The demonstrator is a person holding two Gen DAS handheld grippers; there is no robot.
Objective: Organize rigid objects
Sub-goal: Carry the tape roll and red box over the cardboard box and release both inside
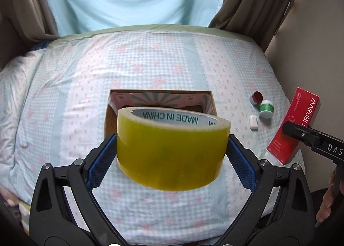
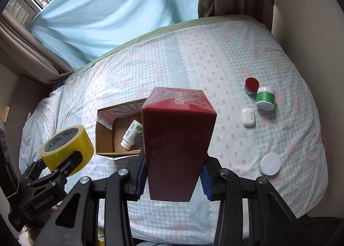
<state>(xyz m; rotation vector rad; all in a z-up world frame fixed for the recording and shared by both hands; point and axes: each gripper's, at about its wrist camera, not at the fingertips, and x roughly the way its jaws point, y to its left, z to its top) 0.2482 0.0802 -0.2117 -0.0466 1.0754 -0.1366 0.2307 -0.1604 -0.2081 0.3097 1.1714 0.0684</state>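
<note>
My left gripper (image 1: 172,155) is shut on a yellow tape roll (image 1: 172,149) and holds it above the bed, just in front of an open cardboard box (image 1: 109,117). My right gripper (image 2: 172,172) is shut on a red carton (image 2: 178,138), held upright over the bed near the box (image 2: 105,134). The box holds a white bottle (image 2: 130,134). In the right wrist view the left gripper (image 2: 64,160) with the tape roll (image 2: 66,149) is at lower left. In the left wrist view the red carton (image 1: 294,125) is at the right.
On the checked bedspread (image 2: 215,52) to the right lie a red-lidded jar (image 2: 251,85), a green-labelled white jar (image 2: 265,97), a white earbud case (image 2: 248,117) and a white round lid (image 2: 270,163). Curtains and a wall stand behind and right of the bed.
</note>
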